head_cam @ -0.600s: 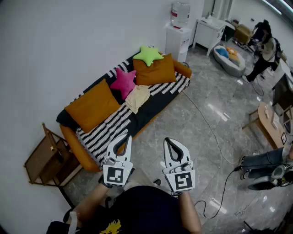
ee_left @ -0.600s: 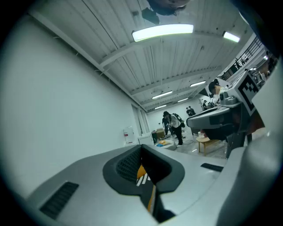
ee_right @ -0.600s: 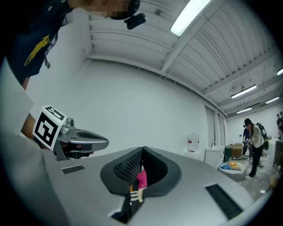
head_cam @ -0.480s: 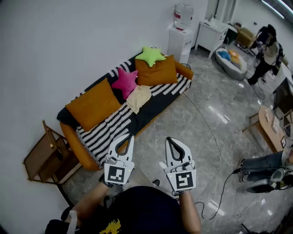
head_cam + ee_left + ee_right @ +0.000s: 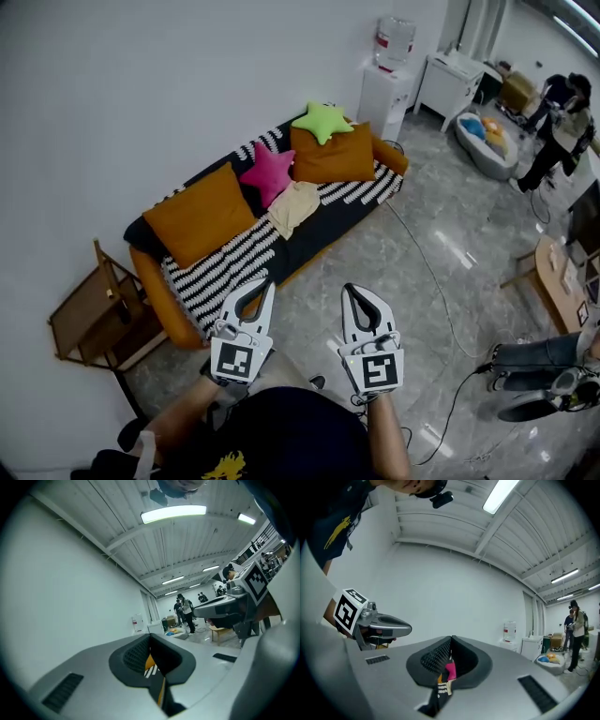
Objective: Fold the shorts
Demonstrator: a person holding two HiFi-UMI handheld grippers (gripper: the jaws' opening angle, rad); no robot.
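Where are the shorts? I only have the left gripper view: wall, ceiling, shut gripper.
Observer: The head view shows a pale yellow garment, probably the shorts, lying on the sofa beside a pink star cushion.
Operator: Either gripper near it?
Observer: No. The left gripper and right gripper hang side by side over the floor, short of the sofa.
Operator: Right one empty?
Observer: Yes. The right gripper view shows its jaws together with nothing between them.
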